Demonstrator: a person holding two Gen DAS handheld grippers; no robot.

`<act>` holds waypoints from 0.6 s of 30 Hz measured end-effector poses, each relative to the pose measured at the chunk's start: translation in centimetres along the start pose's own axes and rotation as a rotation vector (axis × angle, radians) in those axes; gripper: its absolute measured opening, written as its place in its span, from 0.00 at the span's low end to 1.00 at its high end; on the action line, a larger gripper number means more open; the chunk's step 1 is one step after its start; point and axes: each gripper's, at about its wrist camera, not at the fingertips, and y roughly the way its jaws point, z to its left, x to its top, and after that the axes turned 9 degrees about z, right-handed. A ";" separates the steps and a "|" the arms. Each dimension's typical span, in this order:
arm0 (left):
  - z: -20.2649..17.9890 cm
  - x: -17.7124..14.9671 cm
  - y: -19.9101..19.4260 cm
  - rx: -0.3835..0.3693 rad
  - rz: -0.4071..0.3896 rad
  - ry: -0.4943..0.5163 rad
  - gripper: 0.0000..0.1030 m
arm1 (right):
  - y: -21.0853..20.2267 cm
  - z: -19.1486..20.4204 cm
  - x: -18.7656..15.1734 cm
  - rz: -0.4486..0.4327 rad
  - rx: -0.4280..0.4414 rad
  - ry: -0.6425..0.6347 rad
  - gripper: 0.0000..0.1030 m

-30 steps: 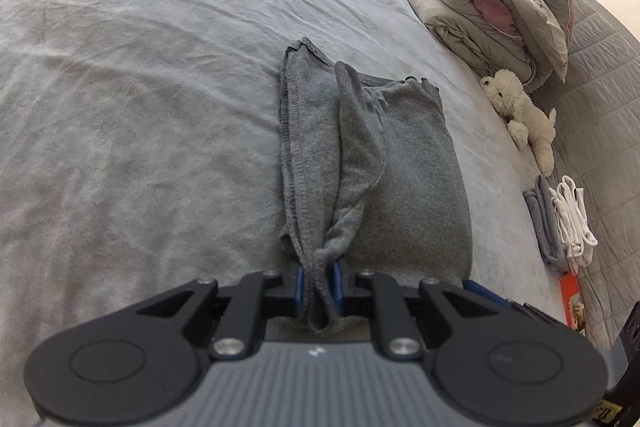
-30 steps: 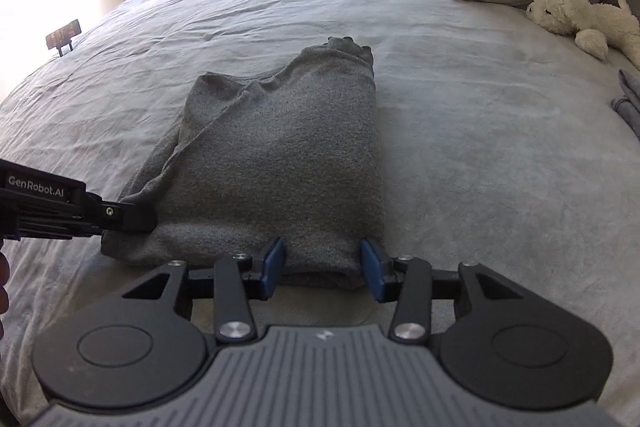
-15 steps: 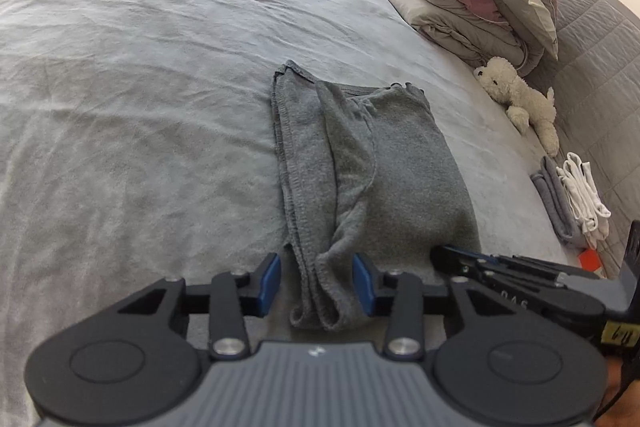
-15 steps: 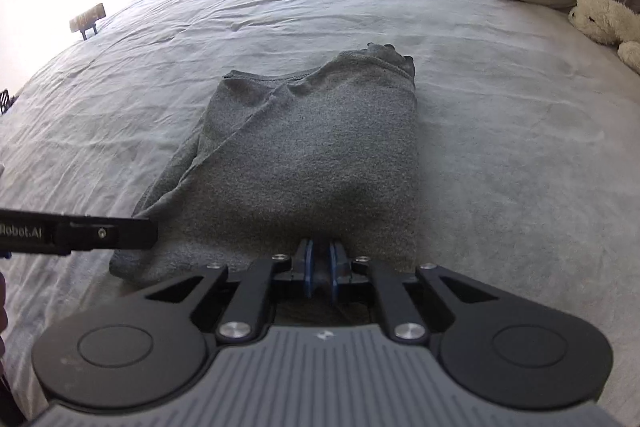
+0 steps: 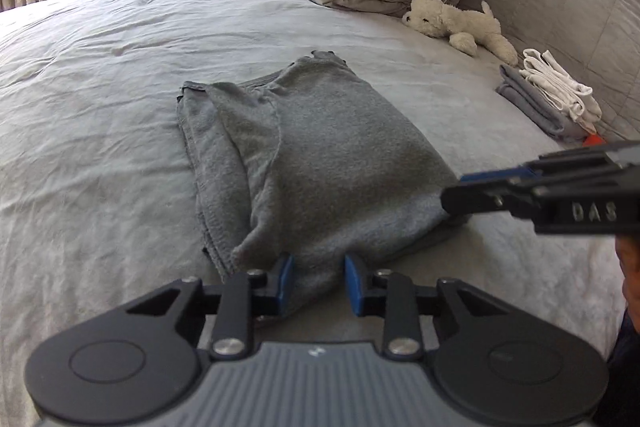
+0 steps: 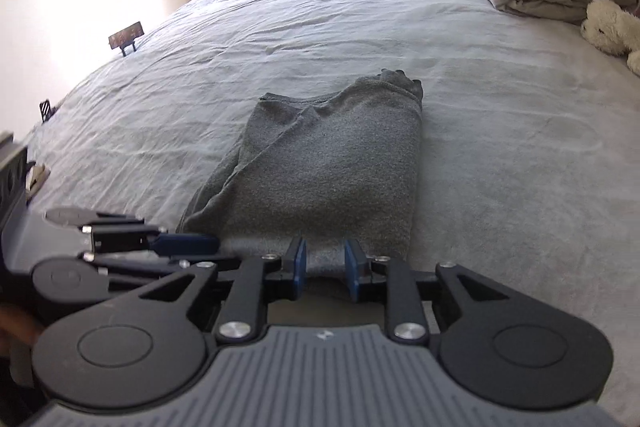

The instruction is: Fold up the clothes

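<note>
Now our grey sweater (image 5: 320, 163) lies folded into a thick rectangle mid-bed (image 5: 100, 87), layered edges showing at one side. Our left gripper (image 5: 316, 281) is closing, our right gripper (image 6: 325, 269) opening; both straddle the near hem loosely.

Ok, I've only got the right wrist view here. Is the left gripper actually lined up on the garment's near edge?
Observer: Yes. In the left wrist view the near edge of the grey garment lies between the pads of the left gripper, whose jaws are closing.
Operator: Any finished pile nearby?
Observer: Yes, folded white clothes lie against a folded grey piece, by the quilted headboard.
Operator: Anything else beside that pile?
Observer: Something small and orange at its near end; too little shows to name it.
</note>
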 end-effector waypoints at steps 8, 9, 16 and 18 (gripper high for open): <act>2.6 1.3 0.3 -0.076 0.013 -0.141 0.17 | 2.6 3.6 -0.7 0.024 -0.141 -0.339 0.28; 2.7 1.4 0.3 -0.080 0.013 -0.149 0.16 | 2.8 3.5 -0.4 0.021 -0.146 -0.338 0.28; 3.7 2.1 0.8 -0.097 0.022 -0.193 0.06 | 4.5 4.0 0.5 0.005 -0.205 -0.373 0.27; 3.5 2.1 0.7 -0.093 0.023 -0.182 0.06 | 4.8 4.9 0.1 -0.005 -0.231 -0.438 0.27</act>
